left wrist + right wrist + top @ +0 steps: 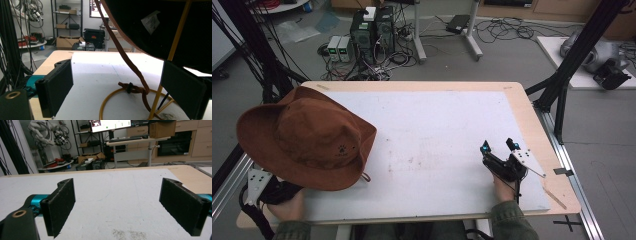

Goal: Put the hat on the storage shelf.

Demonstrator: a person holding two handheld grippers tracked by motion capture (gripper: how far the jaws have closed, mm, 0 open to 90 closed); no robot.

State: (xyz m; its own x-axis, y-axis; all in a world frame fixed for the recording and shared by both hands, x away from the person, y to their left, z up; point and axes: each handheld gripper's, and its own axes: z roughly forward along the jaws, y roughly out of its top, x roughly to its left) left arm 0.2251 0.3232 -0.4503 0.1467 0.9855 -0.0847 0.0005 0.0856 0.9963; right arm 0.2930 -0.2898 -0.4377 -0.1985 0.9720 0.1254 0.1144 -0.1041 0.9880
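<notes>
brown hat (pixel 307 137), yellow stand (pixel 175 45), white table (pixel 437 145)

- The person's right hand (pixel 503 189) comes in from the table's (pixel 522 100) near edge, in an olive sleeve, and grips the right gripper (pixel 499 146) from behind.
- The right gripper rests low over the table's near right part, jaws pointing away from the person and standing wide apart.
- The left hand (pixel 289 205) sits at the table's near left corner, holding the left gripper (pixel 120 82).
- The left gripper's jaws stand wide apart, just above the table.
</notes>
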